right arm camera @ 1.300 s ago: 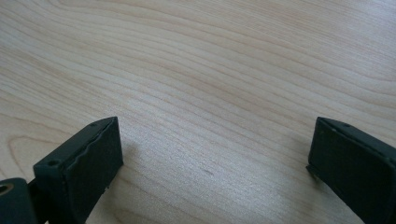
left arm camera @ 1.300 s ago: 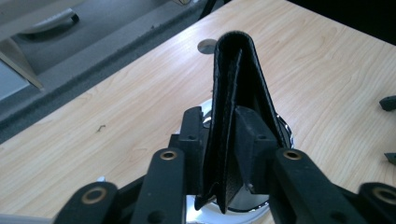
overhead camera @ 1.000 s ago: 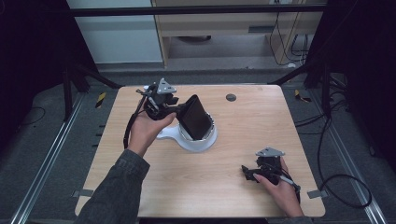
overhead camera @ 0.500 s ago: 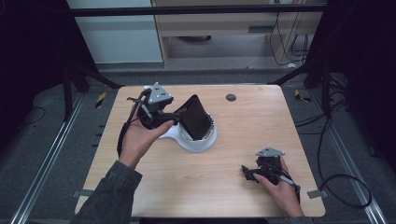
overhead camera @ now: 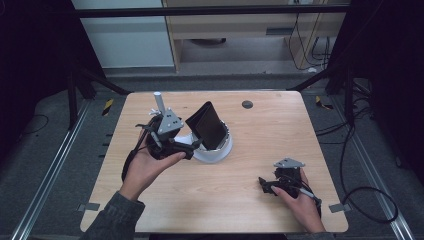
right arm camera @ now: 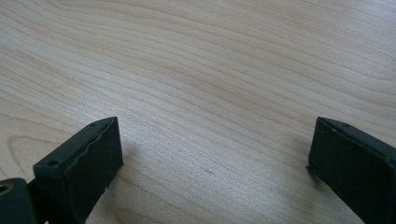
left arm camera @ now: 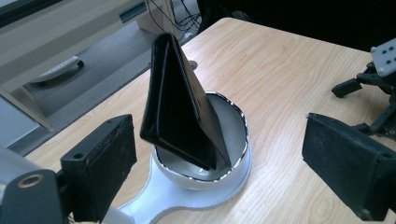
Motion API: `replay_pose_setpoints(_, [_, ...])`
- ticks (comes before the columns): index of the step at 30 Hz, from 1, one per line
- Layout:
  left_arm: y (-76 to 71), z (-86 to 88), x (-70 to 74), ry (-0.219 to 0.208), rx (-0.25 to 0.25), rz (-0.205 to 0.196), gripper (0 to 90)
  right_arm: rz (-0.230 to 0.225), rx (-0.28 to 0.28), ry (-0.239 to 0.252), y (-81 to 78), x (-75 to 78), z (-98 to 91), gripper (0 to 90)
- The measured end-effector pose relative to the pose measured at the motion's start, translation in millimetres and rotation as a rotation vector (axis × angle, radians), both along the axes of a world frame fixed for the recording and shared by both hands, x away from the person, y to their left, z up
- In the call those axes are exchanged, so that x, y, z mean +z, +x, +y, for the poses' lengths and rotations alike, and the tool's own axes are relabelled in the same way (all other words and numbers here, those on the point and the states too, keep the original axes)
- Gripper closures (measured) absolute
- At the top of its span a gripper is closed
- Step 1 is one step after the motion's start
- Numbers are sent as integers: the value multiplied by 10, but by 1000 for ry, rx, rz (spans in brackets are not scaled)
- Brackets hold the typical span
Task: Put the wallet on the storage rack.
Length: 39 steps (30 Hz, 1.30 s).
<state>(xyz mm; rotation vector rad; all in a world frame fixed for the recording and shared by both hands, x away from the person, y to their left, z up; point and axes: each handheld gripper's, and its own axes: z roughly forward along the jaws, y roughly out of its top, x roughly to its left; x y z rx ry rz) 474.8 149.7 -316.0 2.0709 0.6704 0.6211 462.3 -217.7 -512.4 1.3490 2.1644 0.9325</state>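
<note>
- The left gripper (overhead camera: 196, 146) is seen with its jaws spread wide, having just been opening; nothing is pressed between them, and the black wallet (left arm camera: 180, 105) stands just beyond their tips.
- The right gripper (overhead camera: 263, 185) is rested on the wooden table (overhead camera: 260, 130), well apart from the wallet, its jaws parted over bare wood.
- The wallet is propped folded, fold upward, tilted inside the white bowl (left arm camera: 233, 140).
- The wallet is judged light, fairly stiff and slightly smooth, liable to tip; it is best taken across its two flat faces near the upper fold.
- The bowl is judged hard and breakable.
</note>
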Motion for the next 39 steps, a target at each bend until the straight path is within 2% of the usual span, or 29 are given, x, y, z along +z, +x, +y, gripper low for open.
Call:
replay_pose_setpoints(6, [-112, 92, -243, 24, -7, 33, 65, 0, 0, 0, 0, 0, 0, 30])
replay_pose_setpoints(11, [-174, 146, -436, 11, -11, 62, 58, 0, 0, 0, 0, 0, 0, 30])
replay_pose_setpoints(19, [-218, 227, -893, 46, -13, 139, 50, 0, 0, 0, 0, 0, 0, 30])
replay_pose_setpoints(20, [-218, 227, -893, 46, -13, 139, 50, 0, 0, 0, 0, 0, 0, 30])
replay_pose_setpoints(22, [-218, 272, -1048, 60, -7, 175, 51, 0, 0, 0, 0, 0, 0, 30])
replay_pose_setpoints(24, [-213, 288, -1098, 60, -4, 189, 53, 0, 0, 0, 0, 0, 0, 30])
replay_pose_setpoints(25, [-198, 326, -1186, 69, 9, 203, 54, 0, 0, 0, 0, 0, 0, 29])
replay_pose_setpoints(29, [-164, 424, -1322, 76, 37, 228, 57, 0, 0, 0, 0, 0, 0, 29])
replay_pose_setpoints(34, [-139, 537, -1413, 72, 67, 241, 58, 0, 0, 0, 0, 0, 0, 29])
replay_pose_setpoints(39, [-101, 721, -1519, 70, 123, 252, 57, 0, 0, 0, 0, 0, 0, 29])
